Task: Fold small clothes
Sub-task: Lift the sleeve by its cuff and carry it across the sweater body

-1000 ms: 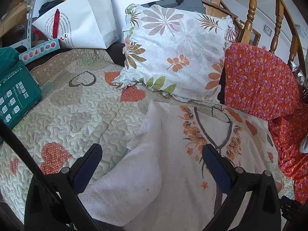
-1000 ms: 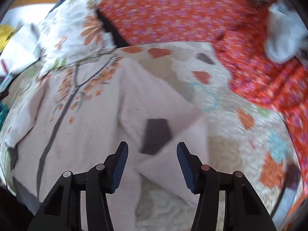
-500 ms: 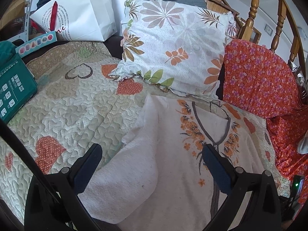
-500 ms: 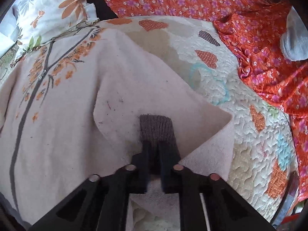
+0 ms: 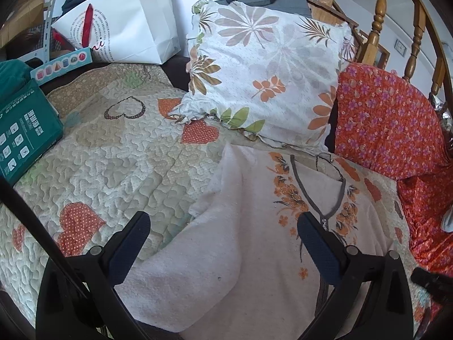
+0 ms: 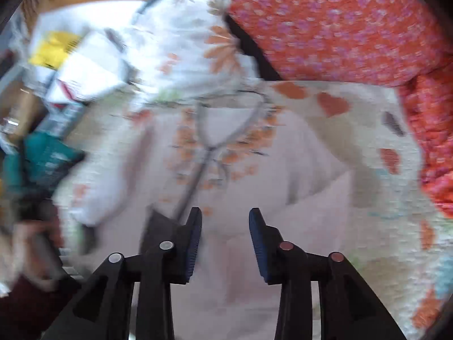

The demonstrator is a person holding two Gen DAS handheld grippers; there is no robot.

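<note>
While your left wrist view is sharp, your right one is motion-blurred, so fine texture reads only on the left. Biggest surface: the quilt (image 5: 119,153) on the bed, cream, stippled stitching, orange polka-dot heart patches. On it lies the top (image 5: 254,240), pale pink fleecy knit with a grey V-neck trim and orange flower print, spread flat near the bed's right half, its left sleeve folded in as a thick soft roll. Right view shows what the left cannot: the top's right side (image 6: 311,198) with a diagonal fold edge over the quilt, plus a dark grey cuff-like patch just left of your right tongs, too blurred to be sure.

Behind the top, touching its collar end: a square floral pillow (image 5: 269,68), frilled edge. Beside it, an orange cloth (image 5: 390,119) with purple blossoms, crinkled. Left view only: a white paper bag (image 5: 127,28), a teal box (image 5: 22,130), turned wooden spindles (image 5: 376,14).

Your left tongs (image 5: 223,229) are spread wide above the top, gripping nothing. Your right tongs (image 6: 225,226) are parted over the lower front, nothing between the pads.
</note>
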